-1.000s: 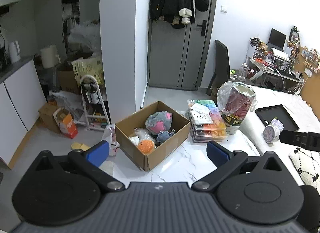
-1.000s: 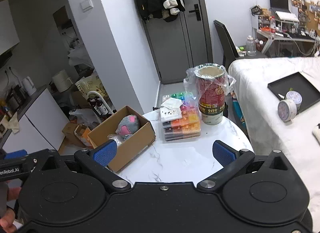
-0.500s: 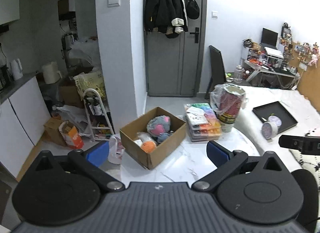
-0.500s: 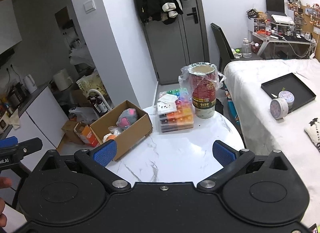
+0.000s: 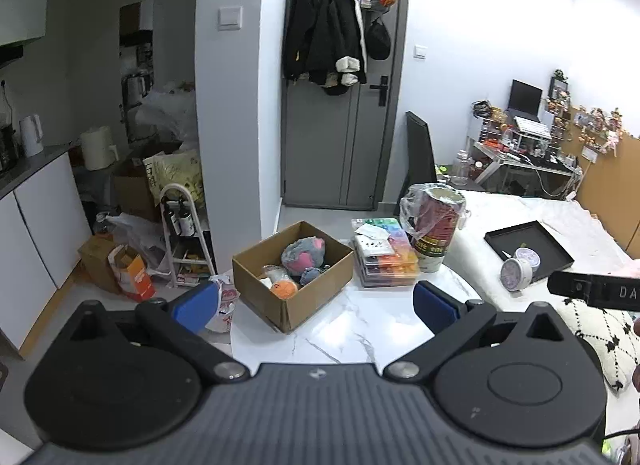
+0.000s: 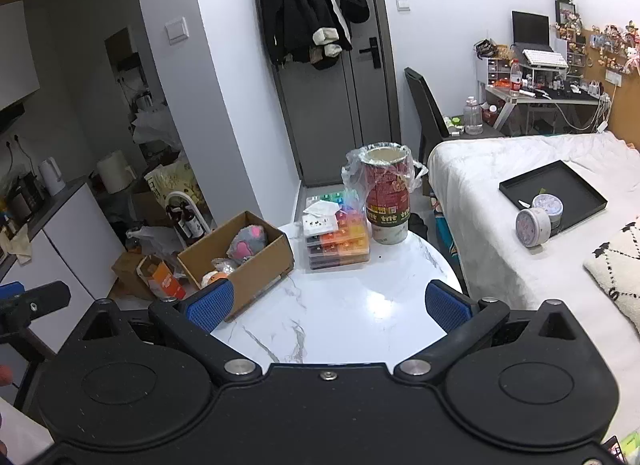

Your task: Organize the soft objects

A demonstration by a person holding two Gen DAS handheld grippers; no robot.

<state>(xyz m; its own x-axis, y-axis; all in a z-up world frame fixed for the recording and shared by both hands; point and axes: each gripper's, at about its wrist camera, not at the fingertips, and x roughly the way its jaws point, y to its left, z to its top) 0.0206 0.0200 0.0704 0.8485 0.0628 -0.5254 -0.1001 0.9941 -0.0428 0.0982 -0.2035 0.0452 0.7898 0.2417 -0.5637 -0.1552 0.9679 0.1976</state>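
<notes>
At the left edge of the round white marble-topped table [image 5: 360,329] sits an open brown cardboard box [image 5: 294,285], one corner overhanging the rim, probably pushed there to free the middle of the top. Inside it lie the soft things the task concerns: a shaggy grey plush with pink paw pads [image 5: 304,255] leaning on the far wall, a small grey-blue plush [image 5: 310,275] below it, a round orange plush ball [image 5: 282,288] at the near corner, and something pale in crinkled clear wrap beside the ball, too small to identify with confidence. All look squashy and light, so the box walls simply keep them from rolling off.

To the right, along the far edge, stands a stack of clear plastic organiser cases with rainbow-coloured compartments [image 5: 386,261], white paper slips on top. Touching its right side is a tall red printed canister lined with a loose clear plastic bag [image 5: 436,233], apparently serving as a bin.

The left gripper [image 5: 316,305] hangs well back from the table, its blue ribbed pads spread wide with nothing between them. The right gripper [image 6: 326,307] is likewise wide apart and empty, aimed over the bare glossy near half of the tabletop. Since the toys already lie boxed, the sorting looks finished or nearly so.
</notes>
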